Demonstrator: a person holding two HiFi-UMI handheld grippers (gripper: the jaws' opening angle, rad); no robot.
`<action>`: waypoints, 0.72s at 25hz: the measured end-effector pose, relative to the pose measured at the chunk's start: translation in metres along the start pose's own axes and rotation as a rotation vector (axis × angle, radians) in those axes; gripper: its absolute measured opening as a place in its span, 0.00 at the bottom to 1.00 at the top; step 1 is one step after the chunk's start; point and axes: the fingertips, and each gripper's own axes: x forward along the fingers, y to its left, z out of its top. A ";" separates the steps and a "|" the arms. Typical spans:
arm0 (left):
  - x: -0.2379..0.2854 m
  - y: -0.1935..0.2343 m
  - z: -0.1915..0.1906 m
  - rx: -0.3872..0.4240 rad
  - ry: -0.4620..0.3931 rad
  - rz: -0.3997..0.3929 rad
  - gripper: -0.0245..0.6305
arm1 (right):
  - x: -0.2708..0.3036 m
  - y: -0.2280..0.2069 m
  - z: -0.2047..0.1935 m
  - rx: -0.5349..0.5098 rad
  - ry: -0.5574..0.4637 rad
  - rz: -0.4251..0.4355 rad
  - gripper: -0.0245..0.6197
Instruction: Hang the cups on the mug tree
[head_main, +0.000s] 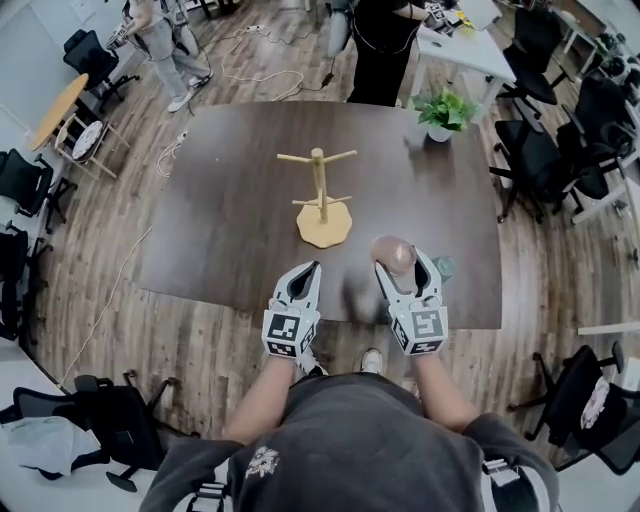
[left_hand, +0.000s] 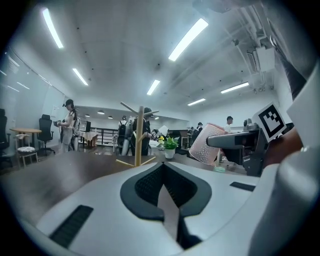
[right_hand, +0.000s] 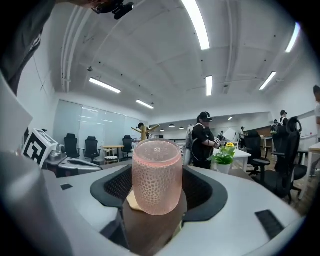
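The wooden mug tree (head_main: 320, 190) stands bare at the middle of the dark table (head_main: 225, 210); it also shows as the mug tree (left_hand: 139, 142) ahead in the left gripper view. My right gripper (head_main: 402, 266) is shut on a pink textured cup (head_main: 392, 253), held above the table's near edge, right of and nearer than the tree. In the right gripper view the cup (right_hand: 156, 175) fills the space between the jaws, closed end pointing away. My left gripper (head_main: 311, 270) hovers beside it to the left, shut and empty, its jaws meeting in a point.
A potted plant (head_main: 443, 112) stands at the table's far right corner. A small teal object (head_main: 443, 266) lies just right of my right gripper. A person in black (head_main: 385, 50) stands at the far edge. Office chairs (head_main: 535, 160) crowd the right side.
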 end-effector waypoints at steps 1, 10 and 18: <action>-0.003 0.008 0.004 0.003 -0.007 0.008 0.05 | 0.006 0.004 0.006 0.007 -0.013 0.006 0.54; -0.007 0.053 0.037 0.035 -0.063 0.080 0.05 | 0.047 0.015 0.058 0.071 -0.122 0.048 0.54; 0.002 0.058 0.049 0.044 -0.081 0.070 0.05 | 0.077 0.006 0.108 0.163 -0.230 0.082 0.54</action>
